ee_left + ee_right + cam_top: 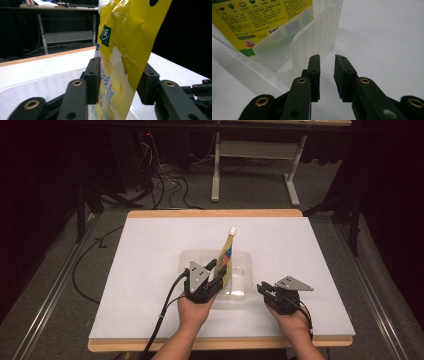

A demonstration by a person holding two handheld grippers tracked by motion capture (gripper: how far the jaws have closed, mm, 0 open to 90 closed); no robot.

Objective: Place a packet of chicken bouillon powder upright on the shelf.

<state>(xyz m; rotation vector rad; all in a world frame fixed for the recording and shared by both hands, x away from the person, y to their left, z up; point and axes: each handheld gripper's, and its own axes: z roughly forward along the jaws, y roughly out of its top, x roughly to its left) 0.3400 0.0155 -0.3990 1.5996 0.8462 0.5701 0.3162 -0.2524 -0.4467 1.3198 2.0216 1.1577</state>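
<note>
yellow pouch [226, 261] stands upright, leaning slightly, inside the clear plastic tub [239, 292], white cap uppermost. the tub sits near the middle of the bench [150, 270], somewhat toward its near edge. left gripper [214, 272] at the tub's near left corner; in the left gripper view its jaws stand on either side of the pouch [120, 62], the left pad close against it and the right pad with a slight gap, so no firm grip is seen. right gripper [261, 289] sits just off the tub's near right corner; its jaws [327, 75] are slightly parted with nothing between them, pointing at the tub wall [312, 42].
</note>
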